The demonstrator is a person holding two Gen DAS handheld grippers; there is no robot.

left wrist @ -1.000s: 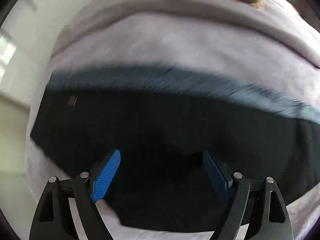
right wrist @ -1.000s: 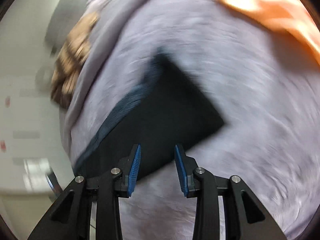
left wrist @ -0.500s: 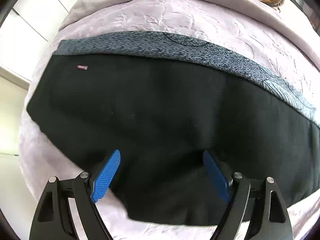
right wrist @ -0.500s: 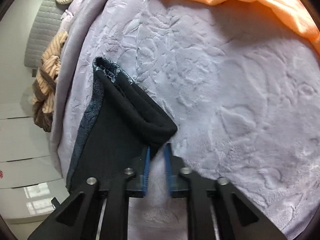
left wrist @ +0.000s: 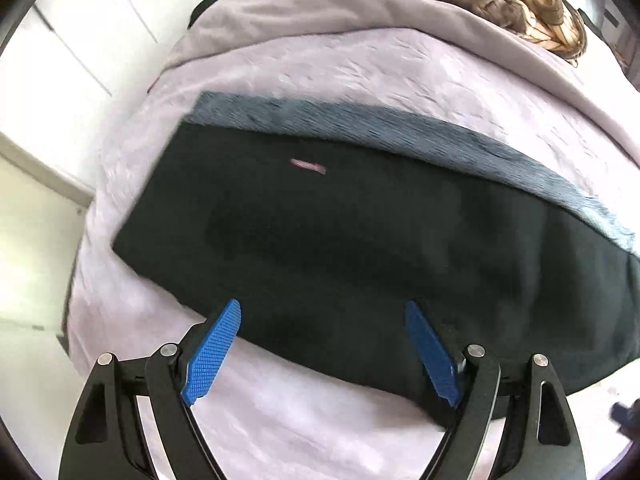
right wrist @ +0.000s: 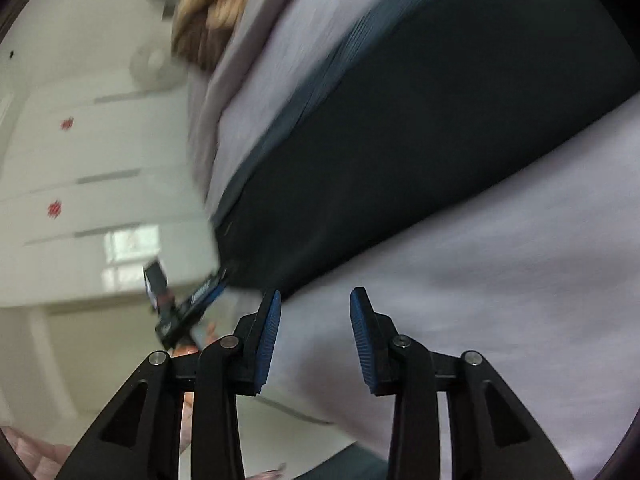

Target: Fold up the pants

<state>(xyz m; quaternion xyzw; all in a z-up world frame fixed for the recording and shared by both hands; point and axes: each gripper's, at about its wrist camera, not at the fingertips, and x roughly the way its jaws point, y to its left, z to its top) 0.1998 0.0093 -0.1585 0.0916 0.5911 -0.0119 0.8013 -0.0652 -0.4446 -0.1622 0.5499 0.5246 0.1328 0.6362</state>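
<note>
Folded pants (left wrist: 360, 240) lie on the lilac bedspread (left wrist: 360, 68), long axis running upper left to lower right across my left view. My left gripper (left wrist: 324, 348), spread wide and empty, straddles their near edge and is nearer. My right gripper (right wrist: 314, 330), also spread and empty, sits over bare bedspread; only its view shows the pants' end corner at frame centre-left.

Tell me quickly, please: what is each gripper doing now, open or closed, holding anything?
Left gripper: open, holds nothing, over the near edge of the black pants.
Right gripper: open, empty.
</note>
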